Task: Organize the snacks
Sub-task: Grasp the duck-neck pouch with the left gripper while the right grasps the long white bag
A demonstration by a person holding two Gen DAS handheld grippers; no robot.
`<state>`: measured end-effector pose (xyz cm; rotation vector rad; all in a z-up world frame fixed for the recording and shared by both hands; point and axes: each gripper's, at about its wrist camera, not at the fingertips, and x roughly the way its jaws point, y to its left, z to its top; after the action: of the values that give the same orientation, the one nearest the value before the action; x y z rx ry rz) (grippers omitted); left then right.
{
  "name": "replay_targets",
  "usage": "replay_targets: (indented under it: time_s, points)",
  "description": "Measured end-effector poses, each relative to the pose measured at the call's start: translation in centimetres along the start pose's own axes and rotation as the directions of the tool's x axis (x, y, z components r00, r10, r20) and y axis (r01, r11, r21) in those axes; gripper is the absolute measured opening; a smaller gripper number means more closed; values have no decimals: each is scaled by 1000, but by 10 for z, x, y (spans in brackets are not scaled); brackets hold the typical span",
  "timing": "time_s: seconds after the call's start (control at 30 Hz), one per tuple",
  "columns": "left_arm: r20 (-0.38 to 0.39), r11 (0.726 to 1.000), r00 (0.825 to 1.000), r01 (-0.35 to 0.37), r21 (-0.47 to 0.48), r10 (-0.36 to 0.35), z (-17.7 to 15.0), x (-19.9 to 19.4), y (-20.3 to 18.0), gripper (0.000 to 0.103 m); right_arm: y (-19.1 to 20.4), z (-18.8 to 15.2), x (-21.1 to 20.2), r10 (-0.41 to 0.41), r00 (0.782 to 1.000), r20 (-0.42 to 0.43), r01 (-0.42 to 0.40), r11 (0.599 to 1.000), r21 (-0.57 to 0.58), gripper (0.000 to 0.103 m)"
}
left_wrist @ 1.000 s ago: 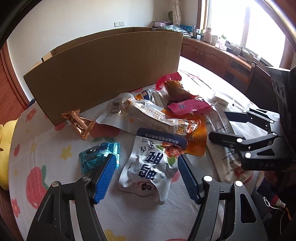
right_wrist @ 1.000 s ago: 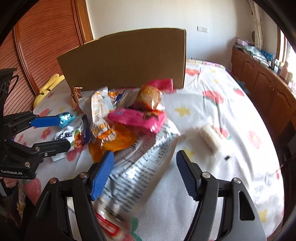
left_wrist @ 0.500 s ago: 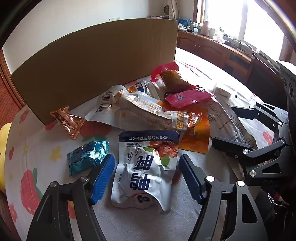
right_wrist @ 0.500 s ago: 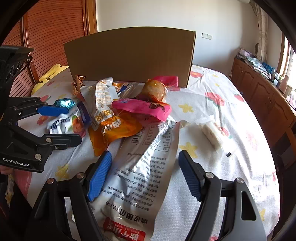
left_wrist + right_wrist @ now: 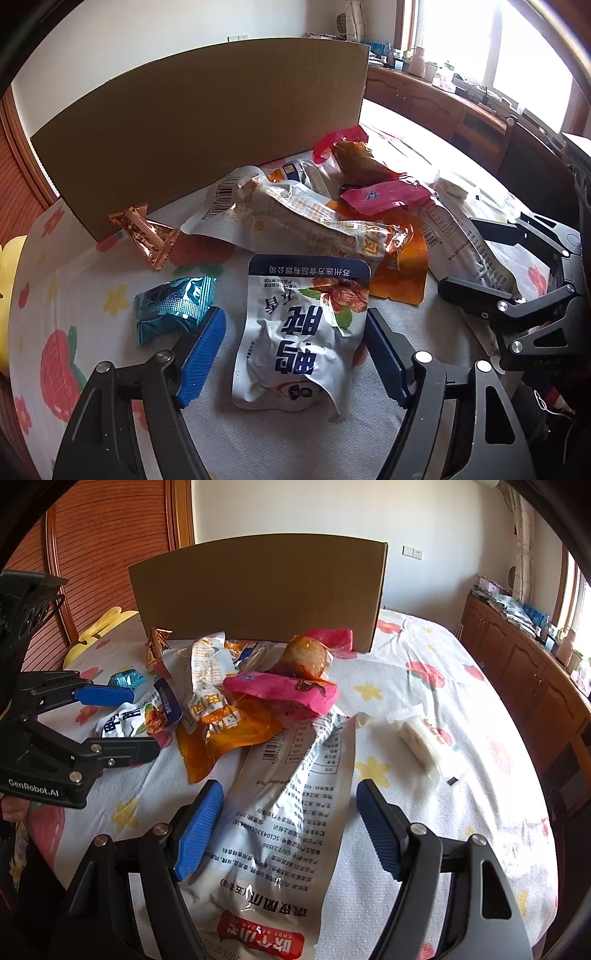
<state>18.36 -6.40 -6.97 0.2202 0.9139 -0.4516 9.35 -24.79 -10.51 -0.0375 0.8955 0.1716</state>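
Note:
A heap of snack packets lies on a flowered tablecloth in front of a cardboard box. My left gripper is open, its blue pads on either side of a white and blue pouch. A teal packet lies beside its left pad. My right gripper is open, its pads on either side of a long white bag. A pink packet, an orange bag and a red-wrapped brown snack lie in the heap. The left gripper shows in the right wrist view.
A small copper-wrapped candy lies against the box's foot. A white wrapped bar lies alone to the right. A yellow object sits at the far left table edge. Wooden cabinets line the right wall. The table edge is close below both grippers.
Both grippers have moved slightly forward and lower over their packets. The jaws stay open. No packet has moved.

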Motion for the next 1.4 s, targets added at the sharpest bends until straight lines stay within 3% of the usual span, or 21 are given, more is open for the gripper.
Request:
replay_targets:
  time_s: [0.2,0.33,0.43,0.97,1.2,1.4]
  points:
    - [10,1000,1000,0,-16,0,-2,-2,1,78,1,-2,-2,-3,1000,0,3,1000,2,75]
    - [19,1000,1000,-17,-15,17,-5,-7,3,63,0,-3,-3,-1,1000,-1,1,1000,0,75]
    - [22,999,1000,13,-30,-13,-9,-11,7,63,-1,-4,-3,4,1000,-2,-4,1000,-4,75]
    - [80,995,996,40,-92,-33,-18,-39,15,63,-3,-3,-4,14,1000,-23,-14,1000,-25,75]
    - [85,995,996,48,-89,-41,-18,-41,12,63,-11,-2,-8,33,999,-23,-34,999,-19,56]
    - [88,995,995,53,-90,-45,-18,-41,12,63,-16,-3,-15,52,999,-14,-52,999,4,50]
